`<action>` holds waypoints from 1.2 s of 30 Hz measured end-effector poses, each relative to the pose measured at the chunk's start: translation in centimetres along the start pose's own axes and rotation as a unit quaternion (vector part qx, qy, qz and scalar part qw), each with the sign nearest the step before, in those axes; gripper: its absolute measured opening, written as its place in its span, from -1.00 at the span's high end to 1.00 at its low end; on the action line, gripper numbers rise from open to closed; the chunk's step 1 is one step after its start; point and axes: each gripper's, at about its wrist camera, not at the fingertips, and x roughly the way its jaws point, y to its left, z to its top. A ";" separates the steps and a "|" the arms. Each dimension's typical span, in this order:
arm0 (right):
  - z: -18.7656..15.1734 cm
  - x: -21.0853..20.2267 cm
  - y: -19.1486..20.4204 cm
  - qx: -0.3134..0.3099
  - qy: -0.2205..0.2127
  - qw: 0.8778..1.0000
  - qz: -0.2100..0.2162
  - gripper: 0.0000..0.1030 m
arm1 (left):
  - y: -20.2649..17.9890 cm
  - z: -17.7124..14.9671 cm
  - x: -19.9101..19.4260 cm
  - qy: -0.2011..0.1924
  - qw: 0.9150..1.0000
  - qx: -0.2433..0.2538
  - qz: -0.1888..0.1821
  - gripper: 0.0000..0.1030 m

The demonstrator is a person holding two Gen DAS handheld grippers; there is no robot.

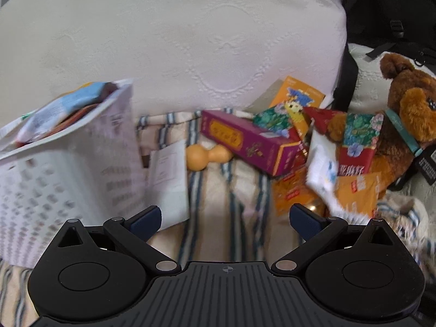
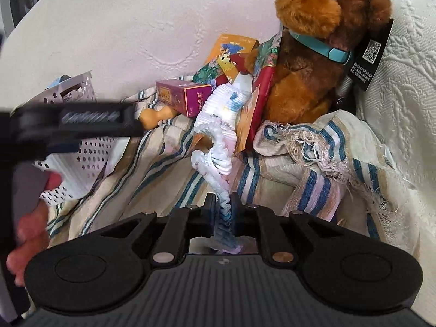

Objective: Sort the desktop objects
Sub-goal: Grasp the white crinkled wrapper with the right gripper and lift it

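Note:
My right gripper (image 2: pixel 223 208) is shut on the lower end of a white crinkled packet (image 2: pixel 218 125) with blue print. The packet stretches up from the jaws toward the pile. In the left wrist view the same white packet (image 1: pixel 321 174) lies against orange sachets (image 1: pixel 354 193). My left gripper (image 1: pixel 224 218) is open wide above the striped blanket (image 1: pixel 218 190) with nothing between its fingers. A purple box (image 1: pixel 245 141) rests on a yellow gourd (image 1: pixel 207 156). A white perforated basket (image 1: pixel 54 185) holding packets stands to the left.
A brown teddy bear (image 2: pixel 313 62) with a teal collar sits at the right against the white sofa back (image 2: pixel 136 27). An orange carton (image 2: pixel 231 49) and floral packets lean behind the pile. A person's hand (image 2: pixel 30 218) shows at the left edge.

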 end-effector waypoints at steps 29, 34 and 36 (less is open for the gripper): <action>0.3 2.2 0.0 0.015 0.007 1.000 0.026 0.75 | -5.5 2.8 2.7 0.065 0.994 0.024 -0.090 -1.00; 0.4 2.1 -0.3 0.014 0.008 0.999 0.031 0.75 | -7.3 2.4 4.9 0.100 0.991 0.041 -0.082 -0.68; 0.4 2.2 -0.3 0.014 0.008 0.999 0.032 0.75 | -7.5 1.9 5.8 0.113 0.991 0.042 -0.062 0.34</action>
